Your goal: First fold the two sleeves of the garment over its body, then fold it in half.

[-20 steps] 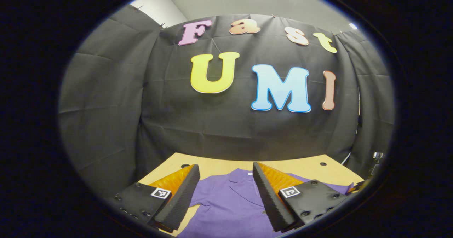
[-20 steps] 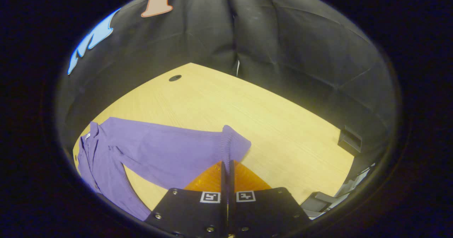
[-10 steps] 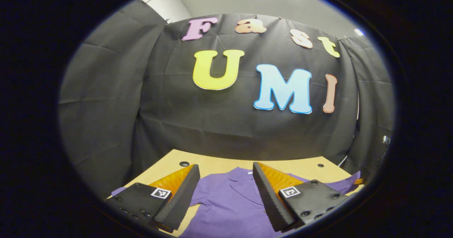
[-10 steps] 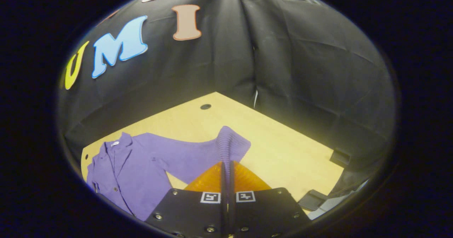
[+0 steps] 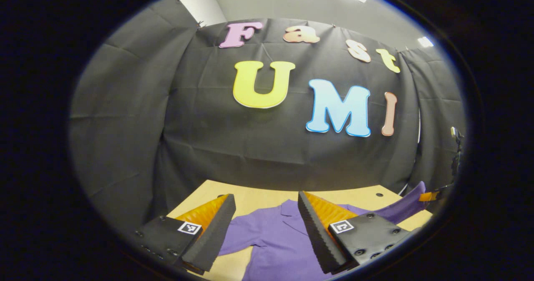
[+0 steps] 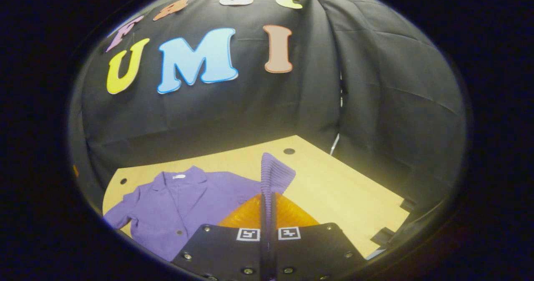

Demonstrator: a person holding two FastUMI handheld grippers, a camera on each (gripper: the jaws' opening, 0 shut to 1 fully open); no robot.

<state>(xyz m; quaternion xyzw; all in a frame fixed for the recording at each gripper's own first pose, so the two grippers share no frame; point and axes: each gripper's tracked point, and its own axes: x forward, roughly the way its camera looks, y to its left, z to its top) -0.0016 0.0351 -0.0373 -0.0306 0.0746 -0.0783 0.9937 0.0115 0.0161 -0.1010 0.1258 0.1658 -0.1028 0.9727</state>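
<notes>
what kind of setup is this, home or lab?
Looks like a staged recording booth, not a home: black cloth wall draped round a bare wooden table, one purple garment laid out on it, its sleeve cuff pinched in the right gripper.

Left gripper view: the garment (image 5: 275, 239) lies between the left tongs (image 5: 263, 224), its lower body cut off below them. Right gripper view: the right tongs (image 6: 268, 206) cover part of the sleeve (image 6: 273, 176) and the garment's near side; its hem is cut off.
</notes>
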